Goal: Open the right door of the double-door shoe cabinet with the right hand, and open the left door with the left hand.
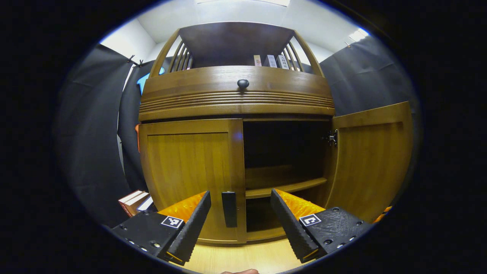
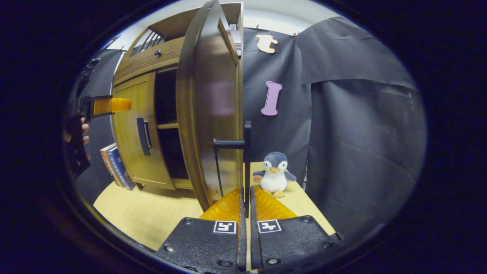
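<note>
The wooden shoe cabinet (image 1: 236, 95) stands on a pale table. Its left door (image 1: 186, 167) is closed, with a dark upright handle (image 1: 229, 209) near its inner edge. My left gripper (image 1: 239, 194) is open, one finger on each side of that handle and apart from it. The right door (image 1: 371, 163) is swung wide open, baring dark shelves (image 1: 283, 186). In the right gripper view that door (image 2: 207, 114) shows edge-on, and my right gripper (image 2: 246, 189) is shut on its thin dark handle (image 2: 247, 152). The left gripper (image 2: 110, 104) appears far left there, held by a hand (image 2: 74, 133).
A drawer with a round knob (image 1: 243, 83) runs above the doors. Books (image 2: 116, 163) lean beside the cabinet's left side. A plush penguin (image 2: 274, 173) sits on the table (image 2: 152, 217) behind the open door. Black cloth (image 2: 361, 133) walls the booth.
</note>
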`<state>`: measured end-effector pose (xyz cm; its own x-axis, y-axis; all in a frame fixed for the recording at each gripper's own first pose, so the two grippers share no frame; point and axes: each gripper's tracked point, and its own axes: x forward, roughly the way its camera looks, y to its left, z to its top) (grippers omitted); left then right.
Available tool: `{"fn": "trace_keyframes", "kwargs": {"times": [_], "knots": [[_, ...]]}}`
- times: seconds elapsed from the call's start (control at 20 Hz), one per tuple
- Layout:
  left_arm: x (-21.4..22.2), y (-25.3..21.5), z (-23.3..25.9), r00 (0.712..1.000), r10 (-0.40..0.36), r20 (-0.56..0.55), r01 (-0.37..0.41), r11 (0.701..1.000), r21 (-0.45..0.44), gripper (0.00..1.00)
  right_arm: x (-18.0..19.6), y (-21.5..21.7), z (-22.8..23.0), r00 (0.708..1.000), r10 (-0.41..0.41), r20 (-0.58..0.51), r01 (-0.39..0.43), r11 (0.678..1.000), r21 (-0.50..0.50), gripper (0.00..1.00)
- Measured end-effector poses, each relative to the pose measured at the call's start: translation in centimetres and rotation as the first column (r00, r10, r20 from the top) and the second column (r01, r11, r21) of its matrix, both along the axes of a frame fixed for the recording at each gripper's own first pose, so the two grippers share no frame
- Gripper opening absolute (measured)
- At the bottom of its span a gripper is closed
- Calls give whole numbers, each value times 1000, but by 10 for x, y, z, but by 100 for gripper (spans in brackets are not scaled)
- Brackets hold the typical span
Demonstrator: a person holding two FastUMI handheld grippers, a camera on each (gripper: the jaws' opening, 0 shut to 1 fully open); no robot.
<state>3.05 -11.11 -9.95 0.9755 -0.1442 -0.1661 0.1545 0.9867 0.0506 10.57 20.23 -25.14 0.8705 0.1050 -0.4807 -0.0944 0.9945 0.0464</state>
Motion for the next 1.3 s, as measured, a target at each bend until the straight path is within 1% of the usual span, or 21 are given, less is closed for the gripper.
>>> {"fn": "trace_keyframes", "kwargs": {"times": [0.2, 0.25, 0.3, 0.4, 0.45, 0.5, 0.6, 0.65, 0.7, 0.75, 0.8, 0.85, 0.9, 0.95, 1.0, 1.05, 1.1, 1.15, 1.2, 1.25, 1.3], "knots": [[1, -9, -5, 1000, -10, -8, 10, 1000, -6, 95, -8, -35, 3, 999, -51, -11, 51, 999, -12, 7], [2, -11, -5, 1000, -13, -9, 13, 1000, -7, 95, -7, -41, 3, 998, -67, -12, 66, 998, -10, 2], [2, -13, -7, 1000, -17, -13, 16, 1000, -7, 95, -7, -46, 5, 997, -80, -11, 80, 997, -11, 7], [3, -17, -10, 1000, -21, -19, 21, 1000, -9, 95, -7, -53, 8, 996, -86, -5, 86, 996, -8, 7], [3, -19, -12, 999, -24, -23, 24, 1000, -12, 95, -6, -58, 10, 996, -94, 4, 94, 996, -4, 4], [3, -21, -14, 999, -28, -26, 28, 1000, -14, 95, -6, -61, 12, 995, -98, 10, 98, 995, 4, 3], [3, -24, -16, 999, -32, -28, 32, 999, -12, 95, -8, -62, 15, 995, -102, 11, 102, 995, 17, 4], [4, -25, -16, 999, -32, -27, 32, 999, -10, 100, -10, -65, 17, 994, -104, 13, 104, 994, 16, 4], [5, -24, -18, 999, -31, -28, 31, 999, -9, 95, -12, -65, 18, 995, -102, 15, 102, 995, 19, 4], [7, -23, -20, 999, -29, -30, 29, 1000, -8, 95, -14, -64, 19, 995, -99, 15, 98, 995, 22, 4], [9, -22, -21, 999, -25, -31, 25, 1000, -8, 95, -16, -65, 21, 995, -97, 15, 97, 995, 26, 0], [10, -20, -23, 999, -20, -34, 20, 1000, -10, 95, -17, -66, 24, 995, -100, 22, 99, 995, 33, 4], [11, -19, -26, 999, -16, -42, 16, 1000, -17, 95, -17, -68, 28, 994, -105, 32, 104, 994, 41, 4], [12, -18, -30, 998, -17, -53, 15, 1000, -25, 95, -18, -71, 33, 993, -112, 46, 110, 993, 46, 0], [13, -16, -35, 998, -13, -62, 11, 1000, -26, 99, -18, -71, 39, 991, -118, 59, 115, 992, 49, 4], [14, -13, -38, 998, -9, -67, 7, 1000, -20, 95, -19, -71, 46, 990, -121, 76, 117, 992, 56, 4], [16, -11, -39, 998, -3, -67, 3, 1000, -14, 90, -21, -70, 54, 989, -116, 95, 110, 992, 67, 0], [18, -10, -41, 998, -1, -66, 0, 1000, -11, 95, -24, -68, 60, 988, -104, 112, 96, 992, 77, 4], [19, -10, -44, 998, 0, -67, -1, 1000, -12, 95, -26, -66, 65, 987, -96, 128, 86, 993, 79, 4], [22, -9, -48, 997, -2, -73, 1, 1000, -15, 95, -27, -65, 70, 985, -97, 143, 87, 993, 77, 0], [25, -8, -51, 997, -5, -77, 4, 1000, -14, 95, -28, -62, 75, 983, -95, 156, 84, 993, 80, 4]]}}
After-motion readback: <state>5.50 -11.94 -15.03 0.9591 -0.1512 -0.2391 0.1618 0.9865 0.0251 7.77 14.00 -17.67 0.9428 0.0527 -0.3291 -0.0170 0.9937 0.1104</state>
